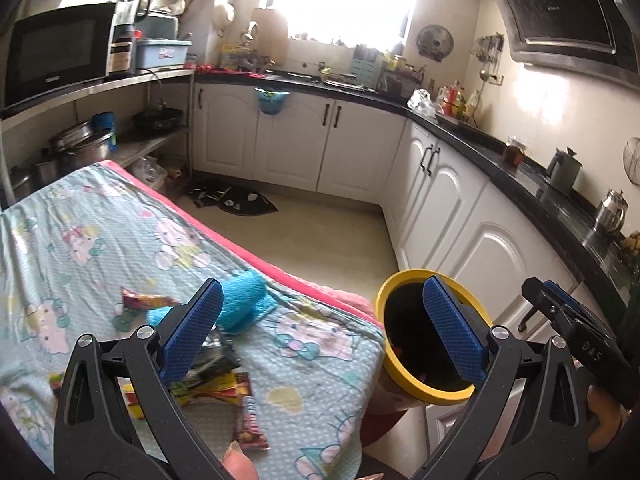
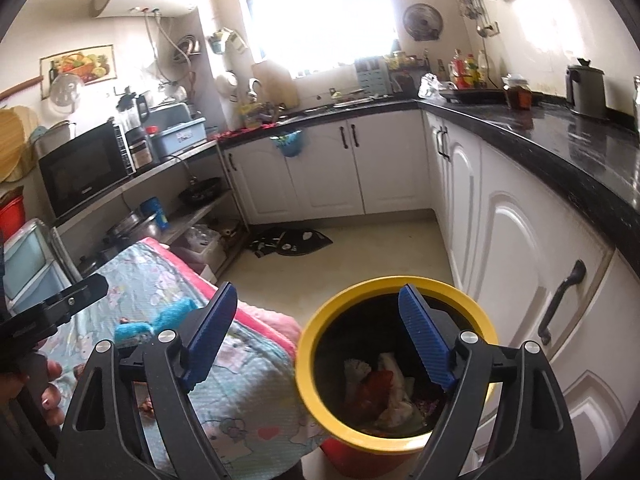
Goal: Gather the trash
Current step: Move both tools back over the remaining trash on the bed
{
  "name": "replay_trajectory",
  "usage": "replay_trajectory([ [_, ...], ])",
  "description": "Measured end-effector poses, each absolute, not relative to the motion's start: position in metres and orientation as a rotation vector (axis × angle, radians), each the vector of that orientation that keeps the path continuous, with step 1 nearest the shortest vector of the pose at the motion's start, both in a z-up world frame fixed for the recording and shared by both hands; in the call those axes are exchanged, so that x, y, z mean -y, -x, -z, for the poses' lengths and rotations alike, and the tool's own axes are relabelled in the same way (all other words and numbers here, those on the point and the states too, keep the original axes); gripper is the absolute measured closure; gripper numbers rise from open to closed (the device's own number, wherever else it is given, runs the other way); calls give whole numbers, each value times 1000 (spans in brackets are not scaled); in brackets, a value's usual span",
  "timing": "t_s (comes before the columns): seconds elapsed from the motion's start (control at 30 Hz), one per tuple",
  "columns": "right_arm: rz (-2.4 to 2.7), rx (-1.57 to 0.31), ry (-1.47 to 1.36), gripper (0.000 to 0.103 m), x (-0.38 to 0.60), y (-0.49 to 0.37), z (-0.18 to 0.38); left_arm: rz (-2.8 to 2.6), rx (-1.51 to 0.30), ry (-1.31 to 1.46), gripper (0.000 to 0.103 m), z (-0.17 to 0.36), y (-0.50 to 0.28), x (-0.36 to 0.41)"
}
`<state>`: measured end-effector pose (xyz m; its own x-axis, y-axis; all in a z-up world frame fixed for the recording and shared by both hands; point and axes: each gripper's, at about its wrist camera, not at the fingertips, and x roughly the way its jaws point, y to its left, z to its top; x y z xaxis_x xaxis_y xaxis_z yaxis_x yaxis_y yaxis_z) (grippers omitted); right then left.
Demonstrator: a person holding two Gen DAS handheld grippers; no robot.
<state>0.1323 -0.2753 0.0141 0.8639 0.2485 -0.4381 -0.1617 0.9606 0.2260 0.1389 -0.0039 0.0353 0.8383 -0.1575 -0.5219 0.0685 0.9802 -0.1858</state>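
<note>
Hovering wide open, the left gripper (image 1: 320,328) hangs over the near right corner of the cloth (image 1: 100,248), one blue pad above the wrappers (image 1: 224,384), the other in front of the bin's mouth. Nothing sits between its fingers. The wrappers lie in a loose heap close to the near edge of the cloth: dark foil, yellow packets, and a red bar wrapper (image 1: 248,416) stretched toward the near edge. One more red-and-yellow wrapper (image 1: 146,302) lies apart, further in, just beside a blue knitted cloth (image 1: 240,300) that rests near the right edge.

Over to the right gripper (image 2: 320,344), and it is spread open too, gripping nothing. Its left finger is over the cloth's corner, its right finger over the bin (image 2: 308,360). The bin stands off the cloth's right edge, yellow rim, dark inside, red below. Down in it there is already trash (image 2: 384,396): crumpled white paper and something red, with a scrap of purple at the side. I can't make out more than that.

Each wrist view catches the other tool at its edge, black body in a hand (image 2: 52,392) at the left of the right view.

Behind it all, white cabinets (image 1: 288,140) run under a black worktop (image 2: 560,144), a microwave (image 1: 56,52) sits on the shelf at left, and a dark mat (image 1: 236,200) lies on the floor.
</note>
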Motion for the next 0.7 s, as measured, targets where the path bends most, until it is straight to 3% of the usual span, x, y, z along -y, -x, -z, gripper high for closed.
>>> replay_trajectory([
  [0.7, -415, -474, -102, 21, 197, -112, -34, -57, -500, 230, 11, -44, -103, -92],
])
